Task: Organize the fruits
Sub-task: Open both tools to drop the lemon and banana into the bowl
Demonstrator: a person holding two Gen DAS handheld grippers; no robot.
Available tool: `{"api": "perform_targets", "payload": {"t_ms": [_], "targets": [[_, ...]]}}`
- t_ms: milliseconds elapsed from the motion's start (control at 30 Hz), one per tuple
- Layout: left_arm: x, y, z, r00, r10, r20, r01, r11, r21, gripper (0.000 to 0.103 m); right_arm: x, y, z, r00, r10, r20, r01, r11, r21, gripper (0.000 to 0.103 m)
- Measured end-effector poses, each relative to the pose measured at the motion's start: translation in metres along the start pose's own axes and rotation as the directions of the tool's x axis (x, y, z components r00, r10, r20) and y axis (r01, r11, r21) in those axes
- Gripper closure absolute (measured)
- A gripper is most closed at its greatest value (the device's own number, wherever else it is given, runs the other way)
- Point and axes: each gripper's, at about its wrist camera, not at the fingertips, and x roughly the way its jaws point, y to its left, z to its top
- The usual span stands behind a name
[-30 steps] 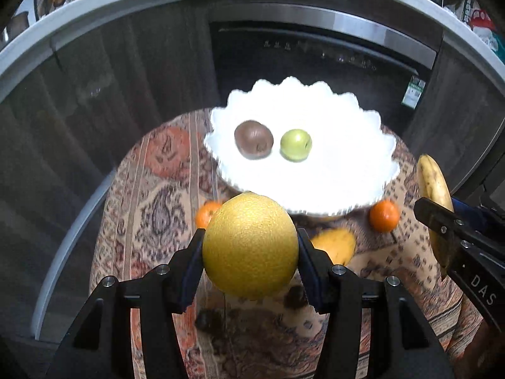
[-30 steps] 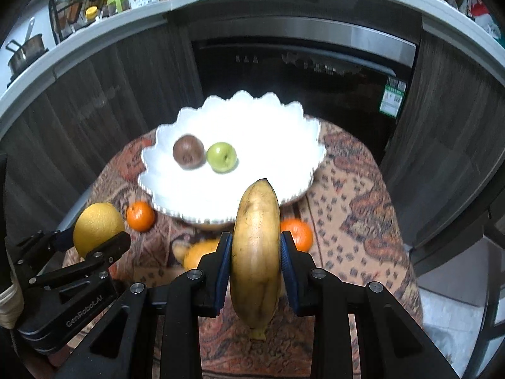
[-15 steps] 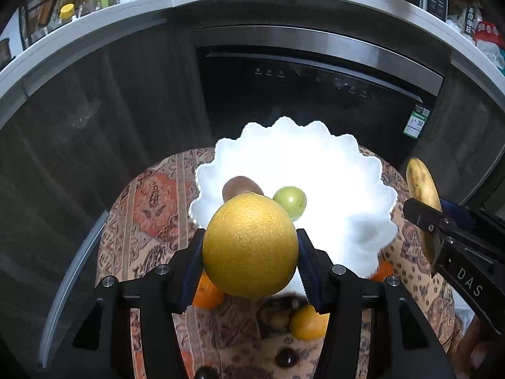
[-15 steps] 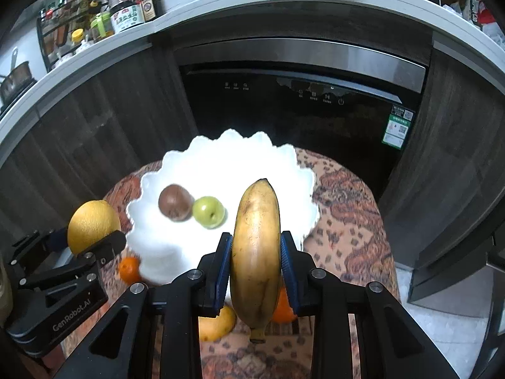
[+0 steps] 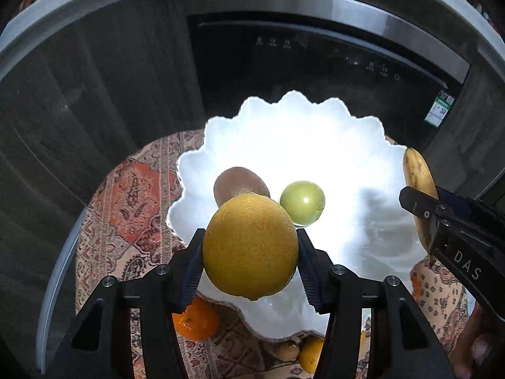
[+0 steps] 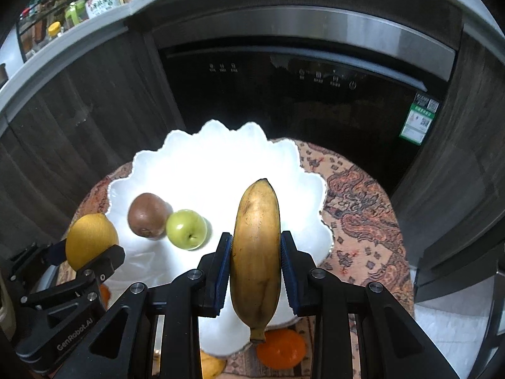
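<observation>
Two fruits are carried at once: the left gripper (image 5: pixel 251 248) is clamped across a large yellow citrus (image 5: pixel 250 245), the right gripper (image 6: pixel 255 263) pinches a banana (image 6: pixel 256 246) at mid-length, likely so neither tips. Both hang above the white scalloped plate (image 6: pixel 221 164), where a kiwi (image 6: pixel 147 214) and green apple (image 6: pixel 187 229) lie touching. An orange (image 6: pixel 281 349) waits on the patterned cloth (image 6: pixel 363 208) beside the rim; other small fruit there is hard to identify.
</observation>
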Motion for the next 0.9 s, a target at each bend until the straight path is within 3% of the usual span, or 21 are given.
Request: {"api": "perform_targets", "payload": {"t_ms": [233,267,300,333,367,500,533,700,900], "targets": [[0.014,0.001,-0.003,0.999,-0.006,-0.043,0.006,1.0,-0.007,0.048,0.015,0.0,-0.002,1.0,0.008,-0.026,-0.008,1.0,-0.01,0.072],[0.012,-0.001,-0.003,0.999,0.001,-0.032,-0.001,1.0,0.001,0.045,0.016,-0.001,-0.002,1.0,0.007,-0.026,-0.007,1.0,-0.007,0.071],[0.009,-0.001,-0.003,1.0,0.009,-0.021,-0.009,1.0,0.006,0.037,0.015,-0.001,-0.002,1.0,0.009,-0.024,-0.009,1.0,-0.005,0.07],[0.007,-0.001,-0.002,1.0,0.019,-0.01,-0.019,1.0,0.011,0.026,0.014,-0.002,-0.002,1.0,0.011,-0.017,-0.011,1.0,-0.003,0.066],[0.004,-0.001,-0.002,0.999,0.033,0.002,-0.033,0.999,0.01,0.022,0.012,-0.002,-0.001,1.0,0.009,-0.009,-0.009,1.0,-0.005,0.062],[-0.005,0.005,0.001,0.998,0.053,0.017,-0.053,0.999,-0.006,0.013,-0.001,-0.003,0.002,0.999,-0.03,0.035,0.03,1.0,0.001,0.028],[-0.008,0.006,0.001,0.998,0.063,0.025,-0.063,0.998,-0.01,0.01,-0.003,-0.003,0.004,0.998,-0.041,0.043,0.041,0.999,0.001,0.024],[-0.027,0.011,0.0,0.994,0.082,0.067,-0.081,0.997,-0.019,0.003,-0.018,0.0,0.007,0.995,-0.065,0.075,0.066,0.998,-0.007,0.023],[-0.049,0.014,-0.004,0.993,0.079,0.088,-0.077,0.997,-0.032,0.003,-0.04,0.007,0.006,0.993,-0.06,0.105,0.061,0.998,-0.012,0.023]]}}
